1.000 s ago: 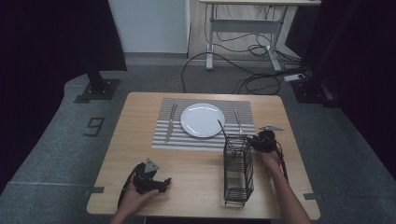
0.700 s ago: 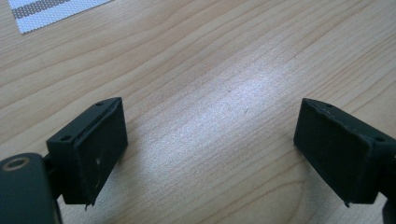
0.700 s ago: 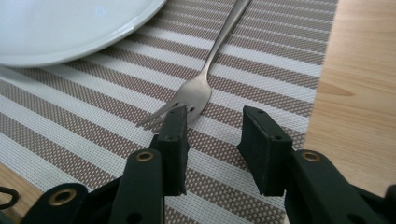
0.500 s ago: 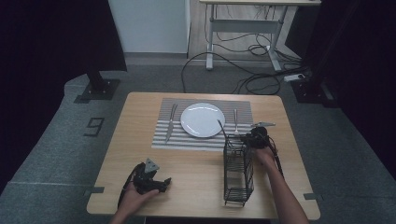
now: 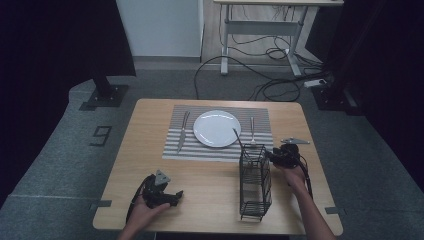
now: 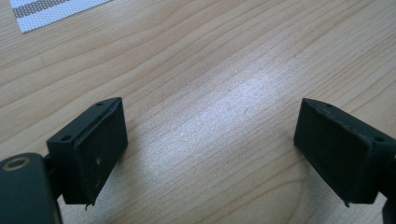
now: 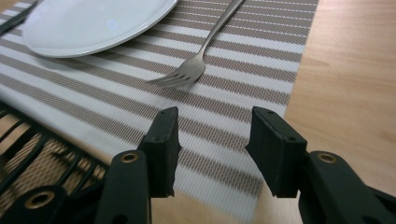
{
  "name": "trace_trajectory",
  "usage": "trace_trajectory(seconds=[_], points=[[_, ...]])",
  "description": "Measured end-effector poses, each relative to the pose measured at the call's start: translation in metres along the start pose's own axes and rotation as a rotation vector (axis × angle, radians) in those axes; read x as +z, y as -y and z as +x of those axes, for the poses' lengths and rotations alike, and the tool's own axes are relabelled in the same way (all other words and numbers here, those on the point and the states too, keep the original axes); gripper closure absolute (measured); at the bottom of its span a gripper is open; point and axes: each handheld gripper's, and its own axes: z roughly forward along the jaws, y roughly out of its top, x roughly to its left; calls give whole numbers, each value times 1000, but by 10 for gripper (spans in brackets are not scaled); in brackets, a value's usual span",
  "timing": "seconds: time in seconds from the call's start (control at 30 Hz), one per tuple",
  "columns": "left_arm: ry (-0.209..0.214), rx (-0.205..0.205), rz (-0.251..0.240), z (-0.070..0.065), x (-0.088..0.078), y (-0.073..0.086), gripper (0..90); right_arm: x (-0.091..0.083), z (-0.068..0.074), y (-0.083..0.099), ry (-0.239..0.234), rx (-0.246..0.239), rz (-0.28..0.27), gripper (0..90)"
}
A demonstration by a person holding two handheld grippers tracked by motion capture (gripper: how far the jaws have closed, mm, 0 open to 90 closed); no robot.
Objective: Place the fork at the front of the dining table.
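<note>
Right hand-held gripper [image 7: 212, 144], jaws opening, faces fork [image 7: 196, 63], tines toward it.

White plate [image 5: 216, 128] and silver fork [image 5: 252, 130] on brown-and-white striped placemat [image 5: 261, 117]; black wire basket [image 5: 255, 182]; light woodgrain bench [image 5: 210, 190].

Grey carpet floor [image 5: 60, 165]. Second desk [image 5: 260, 30] at back, cables [image 5: 265, 82] looped beneath. White wall panel [image 5: 160, 27]. Dark curtains [image 5: 50, 45] both sides; dim light.
</note>
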Motion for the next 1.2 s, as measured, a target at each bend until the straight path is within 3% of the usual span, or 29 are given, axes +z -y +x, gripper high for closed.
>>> trace_trajectory(seconds=[0.5,0.93,1.2], points=[[0,0,0,0,0,0,96,-54,10,34,-29,-11,-51,481],[-1,-1,0,0,0,0,96,-83,13,69,-31,-24,-72,472],[-3,-3,0,0,0,0,96,-99,14,89,-31,-40,-53,463]])
